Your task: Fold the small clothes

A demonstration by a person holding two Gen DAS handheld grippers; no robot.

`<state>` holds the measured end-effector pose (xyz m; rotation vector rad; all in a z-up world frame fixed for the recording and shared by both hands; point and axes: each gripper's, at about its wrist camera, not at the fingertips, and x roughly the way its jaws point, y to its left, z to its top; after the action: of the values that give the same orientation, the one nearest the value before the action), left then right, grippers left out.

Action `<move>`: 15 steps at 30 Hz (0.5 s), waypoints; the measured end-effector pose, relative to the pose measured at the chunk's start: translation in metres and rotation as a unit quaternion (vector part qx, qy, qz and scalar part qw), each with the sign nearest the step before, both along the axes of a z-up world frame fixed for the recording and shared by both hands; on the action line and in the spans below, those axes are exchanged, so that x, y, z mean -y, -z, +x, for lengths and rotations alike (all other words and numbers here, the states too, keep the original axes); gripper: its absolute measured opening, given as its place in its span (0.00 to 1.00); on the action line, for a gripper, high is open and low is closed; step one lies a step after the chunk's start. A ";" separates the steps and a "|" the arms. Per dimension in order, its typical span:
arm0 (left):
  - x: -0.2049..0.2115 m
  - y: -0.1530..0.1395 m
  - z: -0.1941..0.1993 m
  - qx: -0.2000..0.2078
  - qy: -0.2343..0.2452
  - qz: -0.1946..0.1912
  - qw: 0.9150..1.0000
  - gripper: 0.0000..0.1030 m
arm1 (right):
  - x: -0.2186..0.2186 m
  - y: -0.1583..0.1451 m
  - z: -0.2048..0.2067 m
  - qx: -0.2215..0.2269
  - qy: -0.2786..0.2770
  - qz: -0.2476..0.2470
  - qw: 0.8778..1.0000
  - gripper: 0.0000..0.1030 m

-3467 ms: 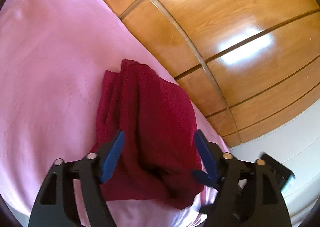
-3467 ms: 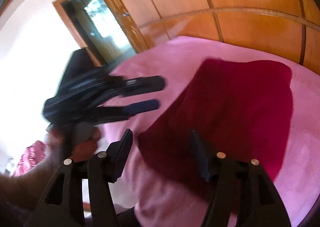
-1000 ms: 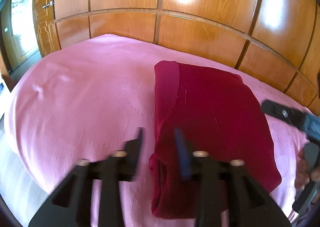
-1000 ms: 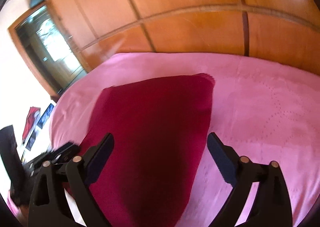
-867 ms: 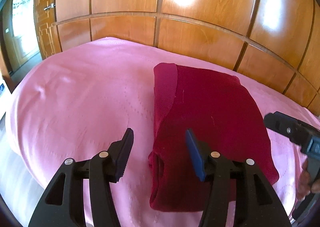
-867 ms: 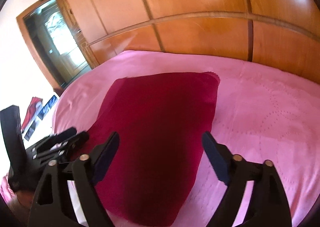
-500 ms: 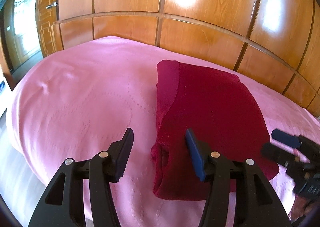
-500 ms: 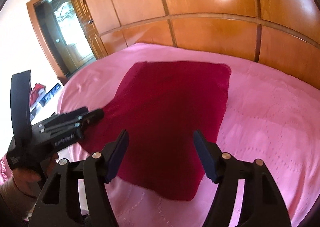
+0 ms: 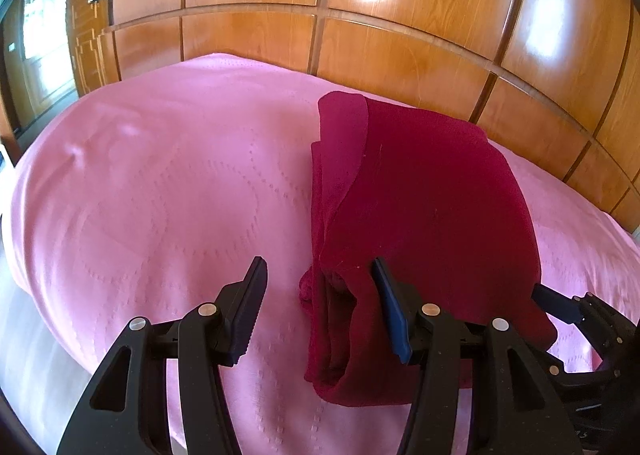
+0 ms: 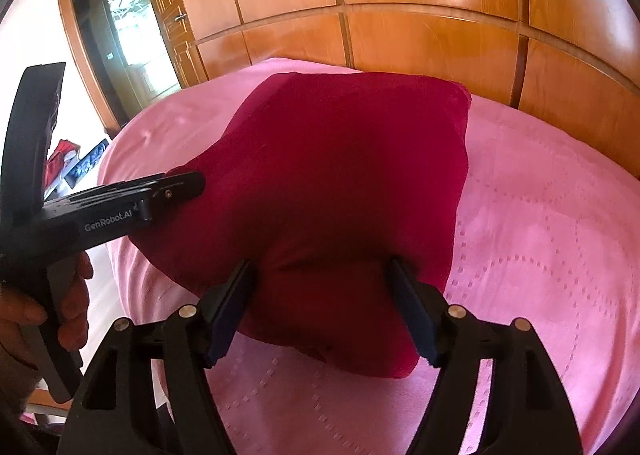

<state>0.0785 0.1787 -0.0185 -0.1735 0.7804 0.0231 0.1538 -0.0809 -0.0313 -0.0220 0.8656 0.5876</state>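
Crimson garment (image 9: 432,207) lies folded on pink bedspread (image 9: 160,195), near edge bunched in layers. Left gripper (image 9: 320,303): jaws apart, straddling the garment's near left edge; pads not pressing cloth. Right gripper (image 10: 324,307): jaws opening over the near hem, cloth between them, no visible clamp. A hand (image 10: 60,307) holds the left tool's handle. Beyond the bed: glossy wooden wall panels (image 9: 400,15), door (image 10: 128,39) far left.

Right gripper (image 9: 560,305) cut off by frame edge; garment (image 9: 420,215) underlayers hidden.
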 end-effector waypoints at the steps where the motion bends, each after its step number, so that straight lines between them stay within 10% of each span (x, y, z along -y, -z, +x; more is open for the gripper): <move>1: -0.001 0.000 0.000 0.001 0.000 0.000 1.000 0.51 | 0.001 -0.001 0.000 -0.003 -0.003 0.003 1.000 0.74; 15: -0.020 -0.003 0.011 -0.006 0.040 -0.069 0.997 0.64 | 0.068 -0.018 0.083 -0.096 0.057 0.160 0.981 0.90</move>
<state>0.0894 0.1988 -0.0156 -0.2739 0.7998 -0.1061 0.2365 -0.1493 -0.0131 0.3800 0.9425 0.6232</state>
